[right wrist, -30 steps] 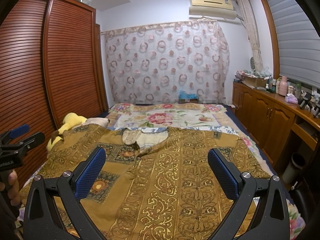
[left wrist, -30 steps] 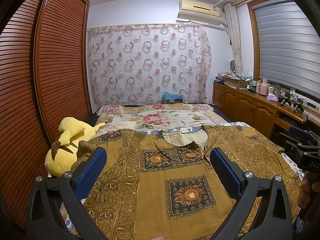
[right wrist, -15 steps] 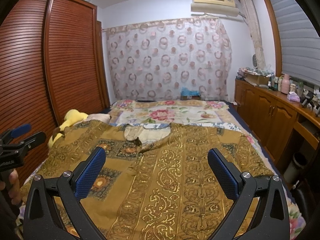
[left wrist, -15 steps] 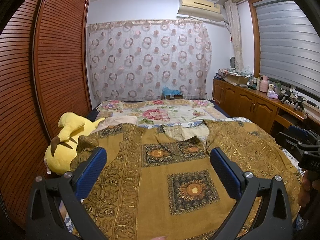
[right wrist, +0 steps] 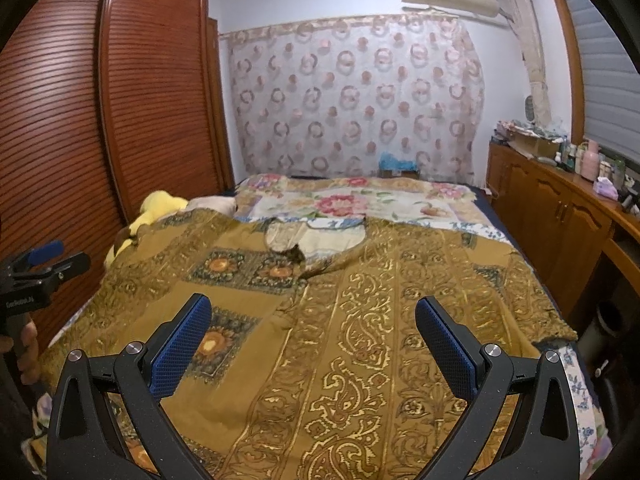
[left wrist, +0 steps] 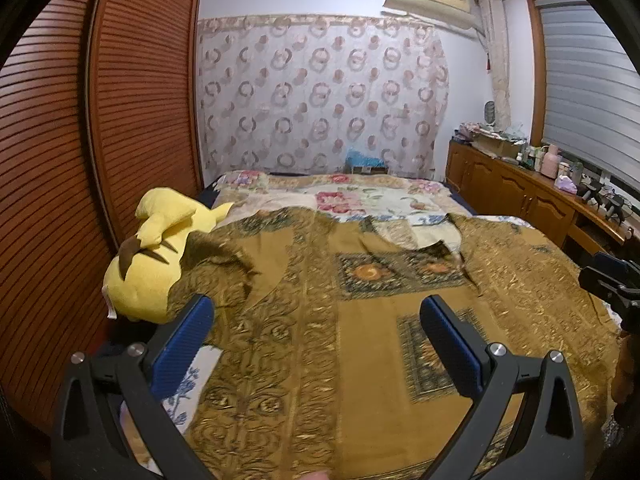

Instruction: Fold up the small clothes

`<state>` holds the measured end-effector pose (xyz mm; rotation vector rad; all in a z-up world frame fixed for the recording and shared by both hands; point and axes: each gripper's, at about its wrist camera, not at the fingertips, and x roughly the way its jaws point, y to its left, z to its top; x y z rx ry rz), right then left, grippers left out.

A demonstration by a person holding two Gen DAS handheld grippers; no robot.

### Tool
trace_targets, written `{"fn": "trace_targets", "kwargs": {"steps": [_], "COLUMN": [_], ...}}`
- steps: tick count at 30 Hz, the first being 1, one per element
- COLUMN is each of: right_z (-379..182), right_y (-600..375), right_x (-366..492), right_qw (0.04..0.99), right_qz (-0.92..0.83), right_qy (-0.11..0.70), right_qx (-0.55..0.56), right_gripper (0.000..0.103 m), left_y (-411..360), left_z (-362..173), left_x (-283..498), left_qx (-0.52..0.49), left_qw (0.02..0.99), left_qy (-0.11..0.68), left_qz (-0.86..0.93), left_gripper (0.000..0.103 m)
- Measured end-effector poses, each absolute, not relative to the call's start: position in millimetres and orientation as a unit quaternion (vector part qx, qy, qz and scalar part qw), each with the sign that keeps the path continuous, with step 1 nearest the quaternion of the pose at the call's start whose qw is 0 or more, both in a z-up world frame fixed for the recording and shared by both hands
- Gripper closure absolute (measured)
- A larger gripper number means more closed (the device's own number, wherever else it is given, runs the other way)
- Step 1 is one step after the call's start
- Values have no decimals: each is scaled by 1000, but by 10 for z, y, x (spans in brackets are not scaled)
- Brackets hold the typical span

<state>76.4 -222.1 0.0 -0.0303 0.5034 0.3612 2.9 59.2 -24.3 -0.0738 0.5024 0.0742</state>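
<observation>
Tongs (left wrist: pixel 316 316) (right wrist: pixel 314 316) wide apart, empty.

Since one second ago, the left gripper (left wrist: pixel 316 320) has shifted left: the yellow plush toy (left wrist: pixel 156 256) and the garment's left sleeve (left wrist: pixel 224 268) now sit nearer its left finger. The right gripper (right wrist: pixel 314 320) has risen and moved left across the ochre patterned garment (right wrist: pixel 360 320).

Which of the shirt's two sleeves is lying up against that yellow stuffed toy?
The left sleeve, crumpled against the yellow plush toy. The right sleeve lies spread flat toward the cabinet side.
</observation>
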Motion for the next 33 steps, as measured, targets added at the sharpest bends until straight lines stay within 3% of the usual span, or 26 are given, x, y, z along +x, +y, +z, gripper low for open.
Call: {"fn": "trace_targets", "kwargs": {"steps": [16,20,23,28,30,33], "right_z": [-307,-317,-327,-366,-376,-389], "right_y": [-1891,-1781,-1709,-1586,-1537,-1471], "right_x": [1008,1033,1052,1112,1121,1105], "right_qw": [924,919,916,907,903,899], "right_qz": [232,245,254,272,279,289], "right_qy": [302,304,307,317,319,320], "right_qx": [-36,-50,-56,-64,-67,-74], "right_gripper": [0,0,0,0,0,0], "left_y": [1362,1536,1659,1762,1790,1847], "left_z": [-747,-793,-824,-911,-973,-1086], "left_x": [240,345,438,617,691,785], "left_qx": [-33,-38,-58,-65,-68,-77], "left_qw": [944,938,931,921,914,903], "left_qy": [326,341,359,385,400,422], "left_qz": [42,39,28,15,10,8], "left_gripper": [0,7,25,39,53,63]}}
